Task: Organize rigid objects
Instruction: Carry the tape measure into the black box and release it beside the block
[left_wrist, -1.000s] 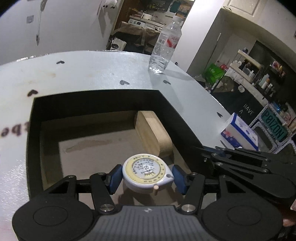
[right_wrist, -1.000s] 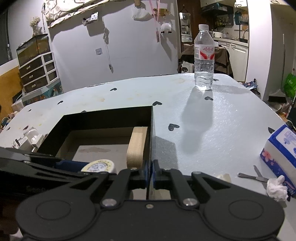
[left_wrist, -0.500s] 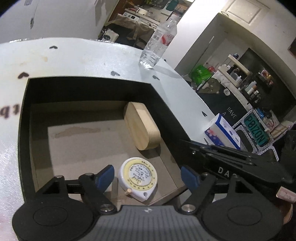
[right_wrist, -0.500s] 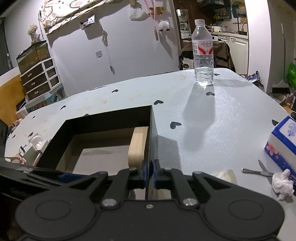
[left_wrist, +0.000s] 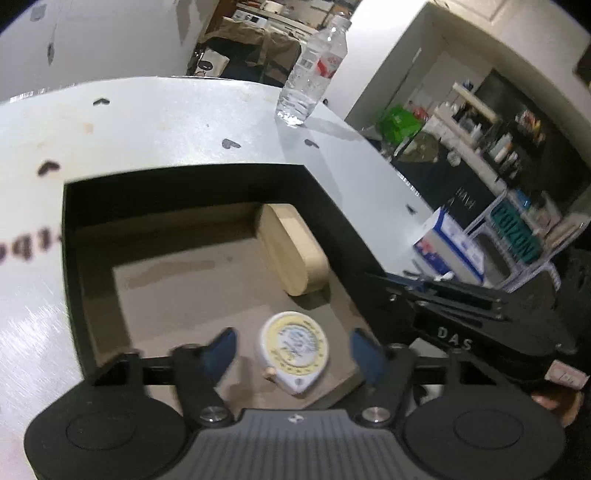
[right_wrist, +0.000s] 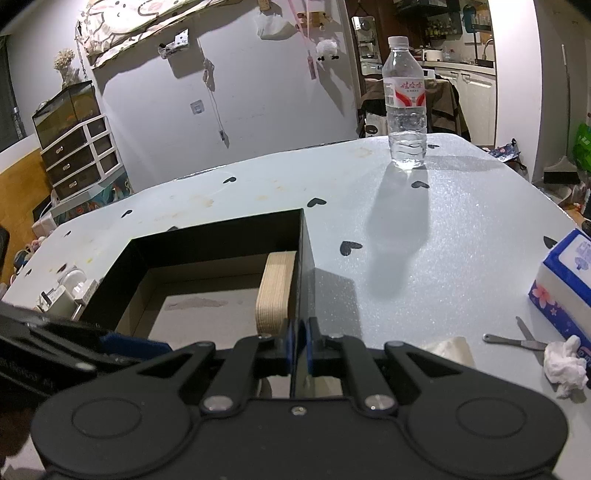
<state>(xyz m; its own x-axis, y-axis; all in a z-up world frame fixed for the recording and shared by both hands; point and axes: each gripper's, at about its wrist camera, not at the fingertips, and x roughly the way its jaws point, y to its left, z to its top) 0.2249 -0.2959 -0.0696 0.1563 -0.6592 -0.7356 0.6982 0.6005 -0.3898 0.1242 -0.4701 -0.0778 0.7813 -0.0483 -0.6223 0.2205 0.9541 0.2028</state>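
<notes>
Left wrist view: the left gripper (left_wrist: 291, 347) hangs over a black, square-cornered box (left_wrist: 184, 177) with thin matte walls and a bare brown cardboard floor. Its blue-padded jaws have just been closing but stand apart, touching nothing; the tape measure (left_wrist: 293, 349) lies flat on the floor between them, clear of both pads. This is a round white plastic case with a yellow printed dial, drawn to a point at 6 o'clock, a small tab at its 8 o'clock. At 12 o'clock from it, near but apart, a pale wooden block (left_wrist: 291, 249) with rounded ends stands on edge against the box's right wall. The floor from 9 to 11 o'clock of the tape measure is open up to the left wall.

Right wrist view: the right gripper (right_wrist: 300, 345) is clenched on the box's thin right wall, its edge pinched between the pads. The table (right_wrist: 424, 236), a pale matte sheet printed with black hearts, is open at 1 o'clock up to a clear ribbed plastic water bottle (right_wrist: 405, 107) near the far edge. At 3 o'clock lie a tissue pack (right_wrist: 565, 280), metal scissors (right_wrist: 517, 339) and a crumpled tissue (right_wrist: 565, 363).
</notes>
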